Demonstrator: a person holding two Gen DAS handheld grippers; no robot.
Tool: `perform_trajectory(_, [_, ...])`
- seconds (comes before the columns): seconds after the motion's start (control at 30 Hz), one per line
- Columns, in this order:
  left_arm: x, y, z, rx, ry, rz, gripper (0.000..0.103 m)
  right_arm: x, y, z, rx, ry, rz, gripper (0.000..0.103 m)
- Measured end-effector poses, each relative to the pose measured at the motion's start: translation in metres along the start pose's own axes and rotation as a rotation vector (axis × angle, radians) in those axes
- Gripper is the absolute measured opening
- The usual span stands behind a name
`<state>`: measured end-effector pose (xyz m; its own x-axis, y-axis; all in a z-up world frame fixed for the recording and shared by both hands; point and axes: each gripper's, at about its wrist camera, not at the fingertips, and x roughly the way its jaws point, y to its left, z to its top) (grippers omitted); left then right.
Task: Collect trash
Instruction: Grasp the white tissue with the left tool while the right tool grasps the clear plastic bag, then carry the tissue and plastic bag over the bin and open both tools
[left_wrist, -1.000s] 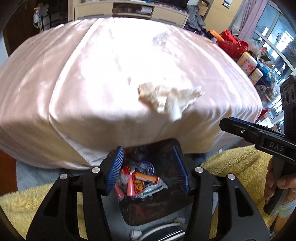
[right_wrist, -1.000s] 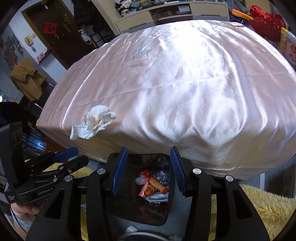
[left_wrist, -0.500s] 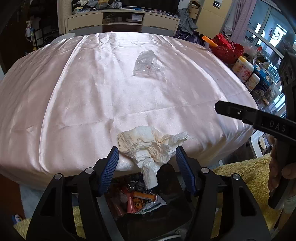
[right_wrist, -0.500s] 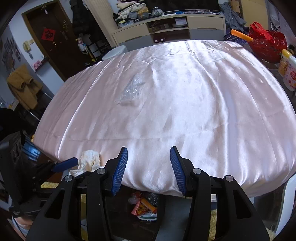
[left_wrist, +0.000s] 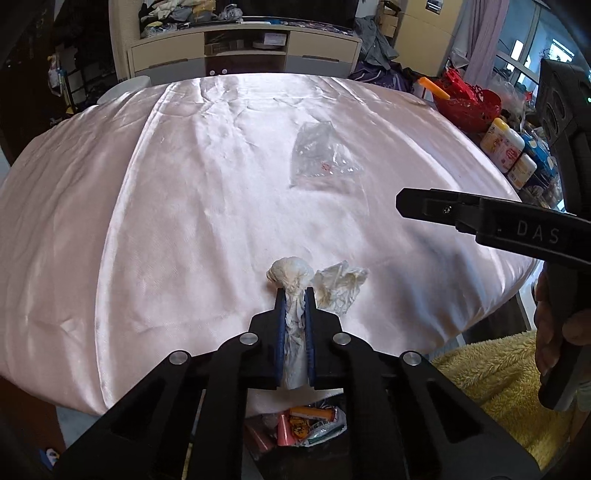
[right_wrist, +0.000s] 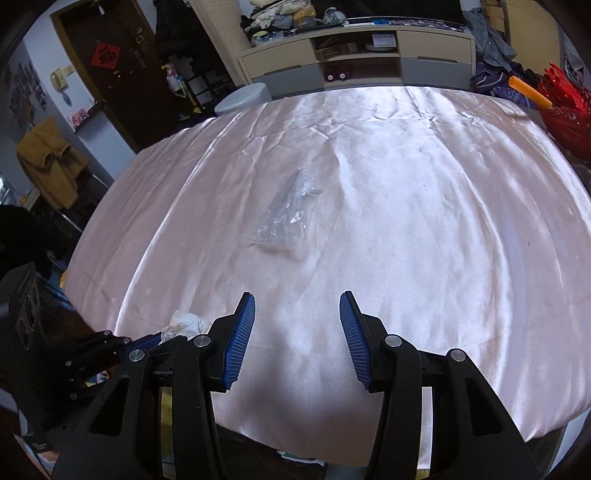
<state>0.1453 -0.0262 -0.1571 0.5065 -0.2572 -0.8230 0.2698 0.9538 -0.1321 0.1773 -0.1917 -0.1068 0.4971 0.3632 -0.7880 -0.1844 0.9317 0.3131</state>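
left gripper (left_wrist: 294, 299) pinching crumpled tissue (left_wrist: 295, 280) at near edge of table with pink cloth (left_wrist: 184, 206), fingers pressed together on its middle. tissue looks light, soft, squashes easily, any bunched part should hold. right gripper (right_wrist: 297, 325) spread, holding nothing, hovering over the cloth. clear plastic bag (right_wrist: 290, 218) lies flat mid-table, well apart from both; likely thin, slippery, best taken at a raised wrinkle. trash bin (left_wrist: 295, 432) below table edge, under left gripper, holds wrappers and small packets, mostly orange and red; bin rim mostly hidden by gripper.
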Motion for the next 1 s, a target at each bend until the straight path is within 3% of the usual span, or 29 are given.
perform_trajectory(0.2, [0.002,0.023,0.01,-0.043,-0.016,0.007,0.007,0.02,0.013,0.028,-0.011,-0.008,0.01,0.05])
perform_trajectory(0.5, [0.011,0.028,0.01,-0.042,-0.002,-0.018,0.008,0.061,0.019,0.046,-0.022,0.013,-0.02,0.05])
perform_trajectory(0.53, [0.011,0.029,0.01,-0.044,-0.002,-0.021,0.008,0.065,0.021,0.046,-0.035,0.015,-0.029,0.045])
perform_trajectory(0.57, [0.011,0.031,0.01,-0.046,-0.002,-0.023,0.008,0.068,0.022,0.045,-0.046,0.016,-0.035,0.034])
perform_trajectory(0.6, [0.011,0.031,0.009,-0.048,-0.002,-0.025,0.008,0.07,0.022,0.044,-0.056,0.021,-0.041,0.034])
perform_trajectory(0.77, [0.008,0.032,0.008,-0.054,-0.005,-0.022,0.008,0.058,0.024,0.038,-0.076,0.0,-0.044,0.027])
perform_trajectory(1.0, [-0.013,0.025,-0.003,-0.046,-0.028,-0.027,0.008,0.008,0.017,0.017,-0.035,-0.073,-0.041,0.026])
